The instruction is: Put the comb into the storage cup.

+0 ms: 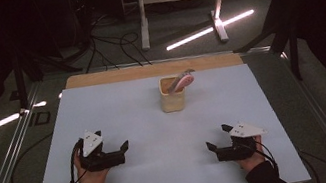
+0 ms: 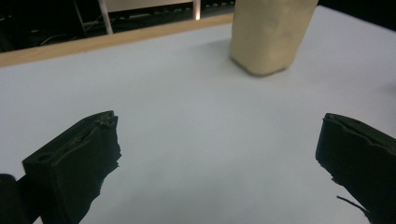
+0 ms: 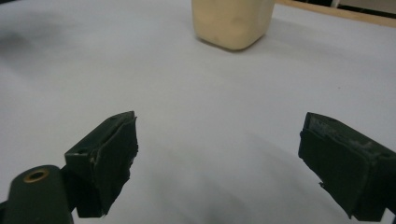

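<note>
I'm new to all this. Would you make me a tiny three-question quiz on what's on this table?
1. True or false: the left gripper grips the cup.
2. What pokes out of the cup's top?
A. a pink-handled tool
B. a banana
C. a rope
3. How do the right gripper's jaws stand?

Key:
1. False; it rests apart from the cup, jaws spread, on the white table sheet.
2. A
3. Spread wide, nothing between them.
</note>
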